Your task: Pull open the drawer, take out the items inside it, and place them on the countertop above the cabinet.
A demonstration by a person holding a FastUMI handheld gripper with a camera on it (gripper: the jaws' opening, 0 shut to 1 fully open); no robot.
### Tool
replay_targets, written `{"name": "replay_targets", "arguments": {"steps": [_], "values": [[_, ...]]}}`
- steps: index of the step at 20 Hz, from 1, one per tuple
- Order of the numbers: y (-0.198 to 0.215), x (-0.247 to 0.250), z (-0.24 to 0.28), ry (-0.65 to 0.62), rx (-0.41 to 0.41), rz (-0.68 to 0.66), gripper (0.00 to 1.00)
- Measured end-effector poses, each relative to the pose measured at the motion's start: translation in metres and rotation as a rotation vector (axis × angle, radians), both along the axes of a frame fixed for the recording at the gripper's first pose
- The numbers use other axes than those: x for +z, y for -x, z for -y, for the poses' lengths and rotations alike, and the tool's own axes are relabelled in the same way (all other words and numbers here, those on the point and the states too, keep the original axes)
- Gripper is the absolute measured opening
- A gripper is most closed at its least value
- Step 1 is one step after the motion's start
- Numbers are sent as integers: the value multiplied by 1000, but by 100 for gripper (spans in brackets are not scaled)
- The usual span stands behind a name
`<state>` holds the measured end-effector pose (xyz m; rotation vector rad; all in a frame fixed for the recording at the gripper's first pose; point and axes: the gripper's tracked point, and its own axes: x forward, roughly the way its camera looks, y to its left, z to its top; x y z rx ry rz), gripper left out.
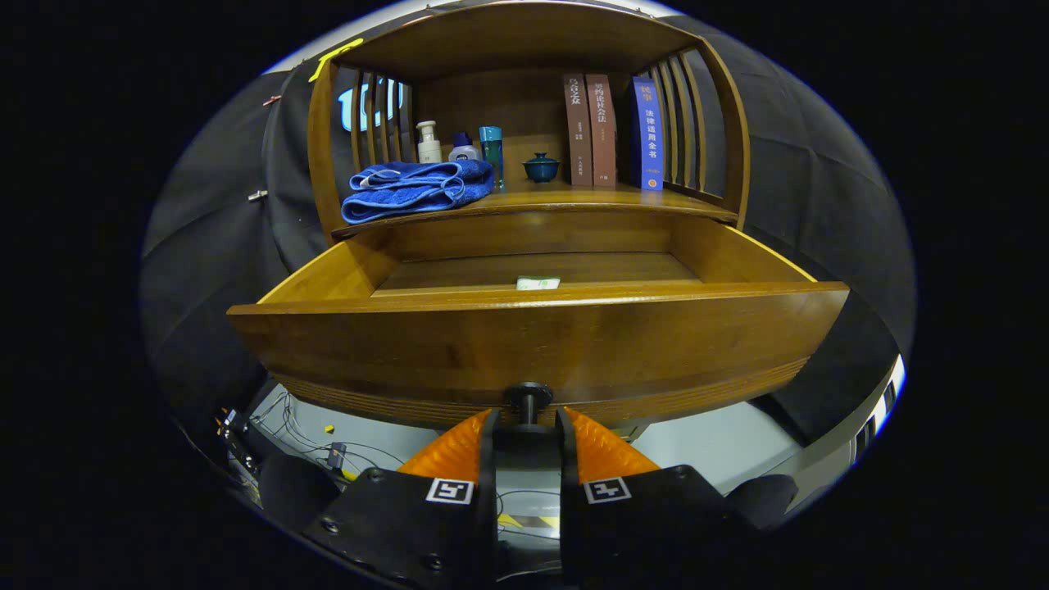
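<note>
At twelve o'clock from the tool [528,426], closed on the knob [528,397], the drawer [541,328] stands open; pulling further risks hauling it out, spilling the white packet [538,283].

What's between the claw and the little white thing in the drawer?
In the gripper view, the drawer's wooden front and its knob lie between; the claw grips that knob, white item beyond.

We see a folded blue towel [416,189] at left, three small bottles [459,146] behind it, a dark teal lidded cup [541,167], and three upright books [610,131] at right.
</note>
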<state>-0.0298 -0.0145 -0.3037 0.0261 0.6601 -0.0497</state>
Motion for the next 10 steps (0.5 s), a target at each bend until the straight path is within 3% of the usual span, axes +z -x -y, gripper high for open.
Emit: {"name": "replay_targets", "arguments": {"steps": [10], "values": [[26, -12, -3, -21, -1, -52, 34]]}}
